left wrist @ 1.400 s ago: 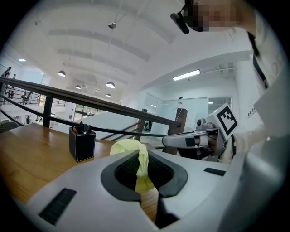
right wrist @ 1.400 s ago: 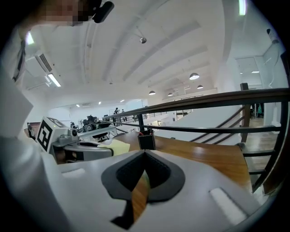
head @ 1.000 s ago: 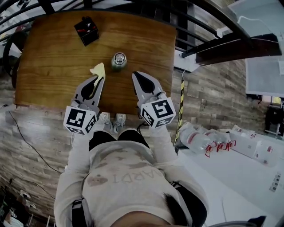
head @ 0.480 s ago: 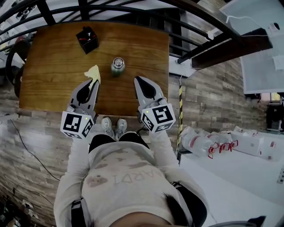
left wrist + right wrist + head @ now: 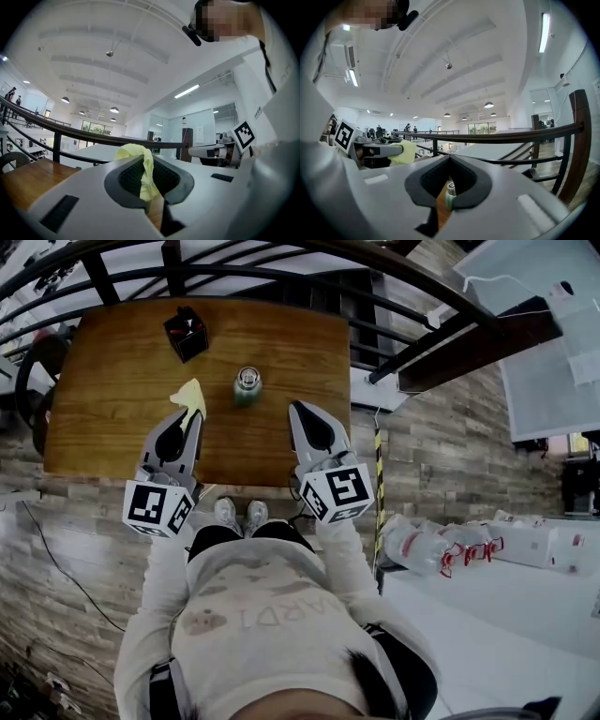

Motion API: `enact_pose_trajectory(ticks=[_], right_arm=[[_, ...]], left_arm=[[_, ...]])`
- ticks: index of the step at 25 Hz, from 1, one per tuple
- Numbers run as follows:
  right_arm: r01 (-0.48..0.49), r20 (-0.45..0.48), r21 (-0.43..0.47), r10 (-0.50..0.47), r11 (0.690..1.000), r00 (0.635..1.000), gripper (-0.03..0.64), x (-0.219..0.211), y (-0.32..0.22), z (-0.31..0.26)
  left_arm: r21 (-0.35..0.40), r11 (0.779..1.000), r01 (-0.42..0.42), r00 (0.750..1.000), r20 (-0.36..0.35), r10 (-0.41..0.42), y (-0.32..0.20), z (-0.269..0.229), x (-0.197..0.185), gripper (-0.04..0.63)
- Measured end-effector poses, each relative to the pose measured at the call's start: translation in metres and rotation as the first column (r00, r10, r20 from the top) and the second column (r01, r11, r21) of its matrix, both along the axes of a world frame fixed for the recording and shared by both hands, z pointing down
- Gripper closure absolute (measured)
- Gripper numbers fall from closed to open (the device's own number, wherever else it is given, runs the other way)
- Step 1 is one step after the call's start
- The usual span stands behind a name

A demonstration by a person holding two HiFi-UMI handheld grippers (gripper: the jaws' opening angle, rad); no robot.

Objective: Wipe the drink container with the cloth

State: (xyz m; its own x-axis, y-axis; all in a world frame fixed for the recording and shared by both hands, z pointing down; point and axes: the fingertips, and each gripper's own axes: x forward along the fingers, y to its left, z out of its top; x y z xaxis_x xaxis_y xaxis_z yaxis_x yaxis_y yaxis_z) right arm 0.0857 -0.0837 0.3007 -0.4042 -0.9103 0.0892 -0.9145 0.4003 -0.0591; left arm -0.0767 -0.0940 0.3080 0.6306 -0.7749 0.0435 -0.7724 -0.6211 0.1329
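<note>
Cloth [image 5: 140, 173] pinched in left claw [image 5: 194, 415]; right claw [image 5: 297, 409] pressed together, empty.

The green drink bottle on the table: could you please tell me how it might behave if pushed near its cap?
The green drink bottle stands upright and narrow, so a push near its silvery cap would probably tip it. It looks round, so once down it may roll across the wooden table.
</note>
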Motion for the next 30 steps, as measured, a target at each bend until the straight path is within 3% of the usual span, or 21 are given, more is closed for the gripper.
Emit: enact_pose_trajectory(ticks=[13,30], right_arm=[[-0.037,-0.003,0.077,0.037,0.996,0.999,0.607,0.010,0.015,-0.032],[-0.043,-0.003,0.101,0.044,0.994,0.999,0.607,0.012,0.017,-0.043]], left_arm=[[0.070,0.997,0.012,0.999,-0.032,-0.010,0.008,-0.033,-0.002,0.565],[0.095,0.995,0.007,0.998,-0.055,-0.002,0.009,-0.045,-0.001,0.565]])
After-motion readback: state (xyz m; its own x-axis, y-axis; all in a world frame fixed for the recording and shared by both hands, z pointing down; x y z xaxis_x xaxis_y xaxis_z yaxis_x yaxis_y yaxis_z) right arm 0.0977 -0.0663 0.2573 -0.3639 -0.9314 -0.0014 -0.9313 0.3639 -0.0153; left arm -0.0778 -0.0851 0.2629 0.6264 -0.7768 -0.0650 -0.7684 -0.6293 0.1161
